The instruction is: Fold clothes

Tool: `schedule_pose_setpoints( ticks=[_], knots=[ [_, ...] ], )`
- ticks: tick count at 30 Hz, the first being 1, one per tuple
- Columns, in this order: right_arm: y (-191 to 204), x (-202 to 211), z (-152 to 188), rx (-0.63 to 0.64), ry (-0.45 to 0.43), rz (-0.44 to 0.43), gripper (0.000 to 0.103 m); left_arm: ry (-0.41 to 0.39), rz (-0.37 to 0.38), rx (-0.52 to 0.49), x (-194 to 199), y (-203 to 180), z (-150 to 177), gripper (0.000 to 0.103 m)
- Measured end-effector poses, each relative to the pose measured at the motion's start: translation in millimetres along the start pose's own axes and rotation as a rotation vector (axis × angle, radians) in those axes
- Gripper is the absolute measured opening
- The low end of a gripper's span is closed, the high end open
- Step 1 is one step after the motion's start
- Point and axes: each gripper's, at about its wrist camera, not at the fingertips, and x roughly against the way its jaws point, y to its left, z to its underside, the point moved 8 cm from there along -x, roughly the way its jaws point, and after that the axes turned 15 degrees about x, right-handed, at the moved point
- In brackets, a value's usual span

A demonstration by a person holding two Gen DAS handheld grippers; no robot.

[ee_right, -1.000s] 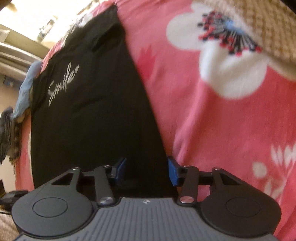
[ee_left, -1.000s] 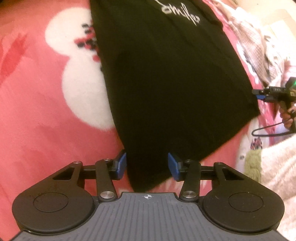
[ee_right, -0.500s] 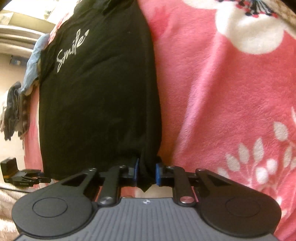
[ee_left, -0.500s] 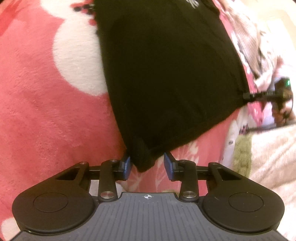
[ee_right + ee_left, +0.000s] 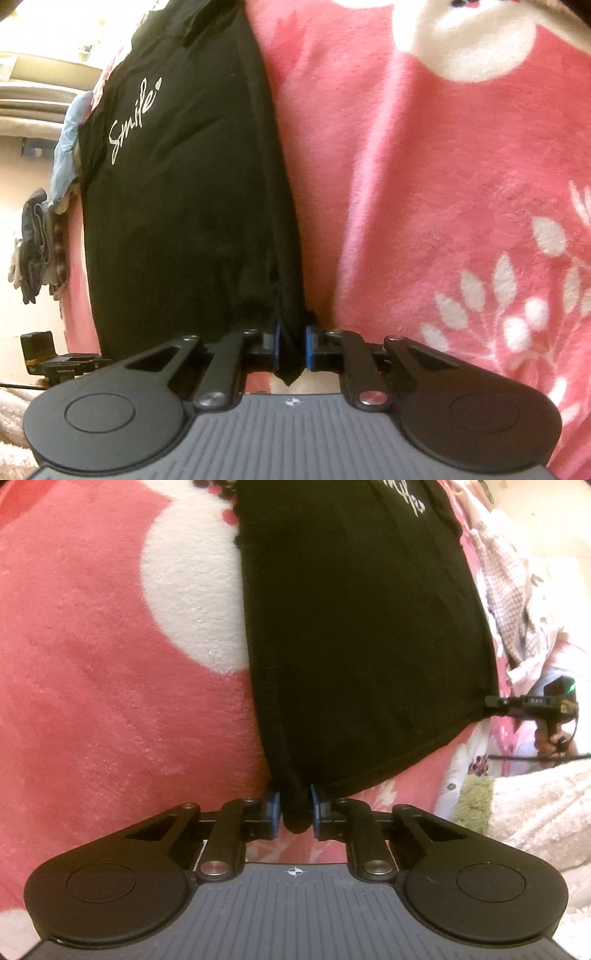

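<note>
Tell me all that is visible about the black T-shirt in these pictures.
The black T-shirt looks like thin, soft knit cloth and bears the white script word "Smile". It lies front up, lengthwise on the pink flowered blanket, collar end far from the cameras. Its bottom hem is raised and stretched: the left gripper pinches one bottom corner, bunched between its blue pads, and the right gripper pinches the other.
</note>
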Motion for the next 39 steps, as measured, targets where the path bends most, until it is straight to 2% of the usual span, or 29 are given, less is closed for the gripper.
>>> schedule_pose_setpoints(
  ticks=[2, 5, 9, 13, 16, 21, 27, 32, 39],
  knots=[
    [2.4, 2.1, 0.9, 0.024, 0.01, 0.0, 0.01, -0.006, -0.018, -0.038, 2.2, -2.2, 1.8, 0.004],
    [7.2, 10.6, -2.1, 0.047, -0.008, -0.012, 0.006, -0.016, 0.001, -0.065, 9.6, -7.8, 2.8, 0.002],
    [18.7, 26.7, -20.3, 0.063, -0.111, -0.073, 0.006, -0.075, 0.062, -0.096, 32.9, -19.5, -6.3, 0.002],
    [33.9, 46.1, -52.6, 0.081, -0.242, -0.138, 0.006, -0.188, 0.077, -0.137, 60.5, -32.4, -30.7, 0.002],
    [46.2, 51.6, -84.6, 0.136, -0.3, -0.159, 0.006, -0.298, 0.124, -0.098, 80.2, -37.4, -67.0, 0.002],
    [65.3, 54.7, -156.3, 0.212, -0.41, -0.196, 0.006, -0.481, 0.202, -0.028, 113.2, -45.7, -128.7, 0.002],
    [84.4, 52.3, -230.7, 0.249, -0.538, -0.242, 0.006, -0.706, 0.203, -0.02, 145.3, -66.1, -207.7, 0.002],
    [90.4, 43.9, -282.5, 0.258, -0.593, -0.256, 0.006, -0.809, 0.219, 0.013, 159.7, -71.3, -265.6, 0.002],
    [78.3, 27.4, -344.2, 0.219, -0.652, -0.256, 0.006, -0.868, 0.225, 0.079, 157.9, -63.1, -328.4, 0.002]
  ],
)
